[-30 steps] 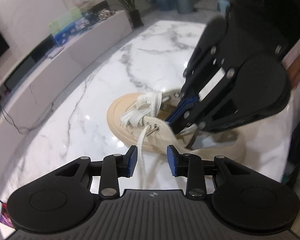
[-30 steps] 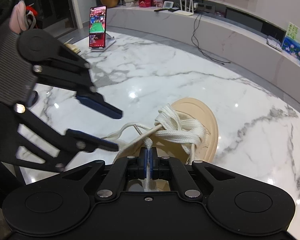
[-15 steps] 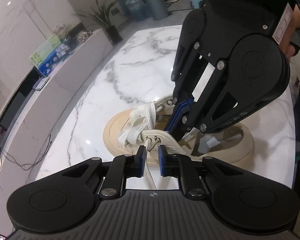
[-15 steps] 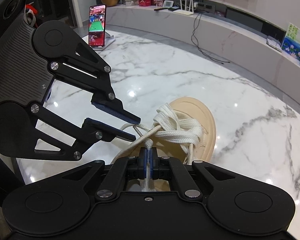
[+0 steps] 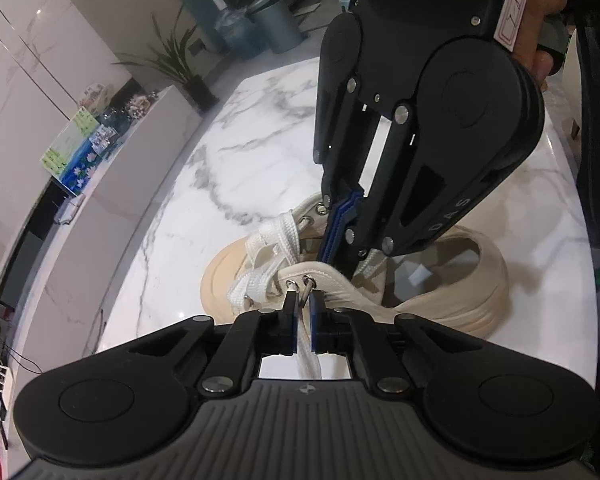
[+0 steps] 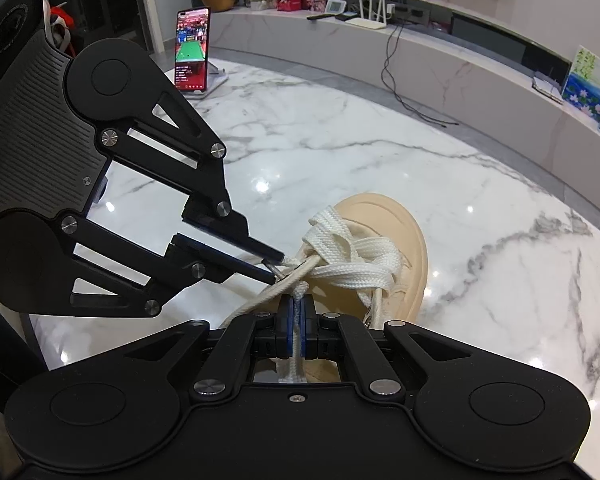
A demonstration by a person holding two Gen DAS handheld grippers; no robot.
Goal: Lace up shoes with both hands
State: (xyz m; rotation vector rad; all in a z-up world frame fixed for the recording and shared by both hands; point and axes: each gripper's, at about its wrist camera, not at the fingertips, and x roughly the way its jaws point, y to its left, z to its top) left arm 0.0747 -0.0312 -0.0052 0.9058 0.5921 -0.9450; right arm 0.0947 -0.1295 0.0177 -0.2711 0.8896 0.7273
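two grippers are meeting over one cream shoe [image 5: 452, 296] on a marble table [image 6: 380, 152], and you are holding a lace end in each. your left gripper [image 5: 304, 312] has just been closing and is now clamping the white lace [image 5: 308, 356] running between its blue pads, right in front of the metal eyelets [image 5: 300, 282] on the near flap. your right gripper [image 6: 297, 316] is pinched tight on the other lace strand [image 6: 296, 344], which is feeding back through its jaws from the loose tangle of crossed lacing [image 6: 352, 256] just ahead of its tips. in the right wrist view, the left gripper's tips are sitting at the near edge of that tangle, beside a strand stretched taut towards you.

the risk from here is in the pull. the shoe is resting free on the polished stone with nothing pinning it, so tugging both ends at once is likely to drag or tip it rather than tighten the lacing. the crossings ahead are lying slack and twisted, so an uneven pull could cinch them into a knot. the lace is flat and woven; a shallow pinch may let it slip out.
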